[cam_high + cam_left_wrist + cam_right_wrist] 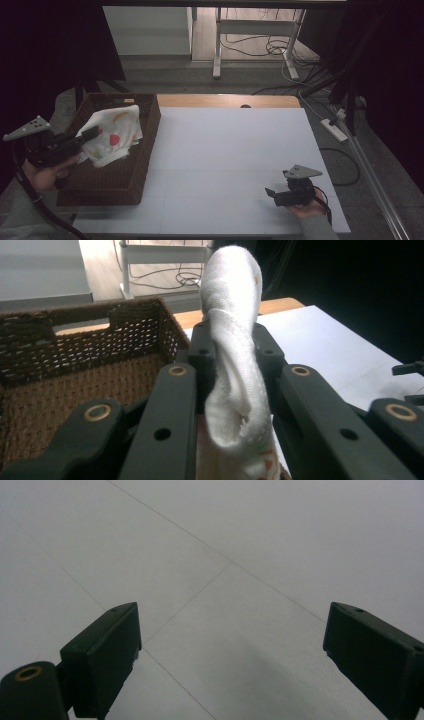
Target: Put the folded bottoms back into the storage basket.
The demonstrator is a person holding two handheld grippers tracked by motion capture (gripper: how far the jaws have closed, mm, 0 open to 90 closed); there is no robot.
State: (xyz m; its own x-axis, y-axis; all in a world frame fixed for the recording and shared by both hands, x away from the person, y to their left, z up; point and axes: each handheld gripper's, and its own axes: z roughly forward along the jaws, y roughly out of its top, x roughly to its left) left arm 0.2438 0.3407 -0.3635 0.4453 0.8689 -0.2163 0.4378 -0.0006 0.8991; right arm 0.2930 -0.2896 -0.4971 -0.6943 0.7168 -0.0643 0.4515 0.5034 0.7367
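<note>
High view: left gripper (89, 135) at the table's (230, 165) left edge, fingers pinching a white patterned cloth (114, 134) that hangs over the brown wicker basket (127, 187); right gripper (272, 194) idle near the front right corner; cloth looks about to go in or come out, can't tell which. Left gripper view: cloth (231, 365) bunched and clamped between the fingers (202, 357), basket (75, 390) floor bare below; best keep the pinch firm and clear the rim. Right gripper view: fingers (102, 657) spread wide, nothing between, bare table (230, 555) underneath.
</note>
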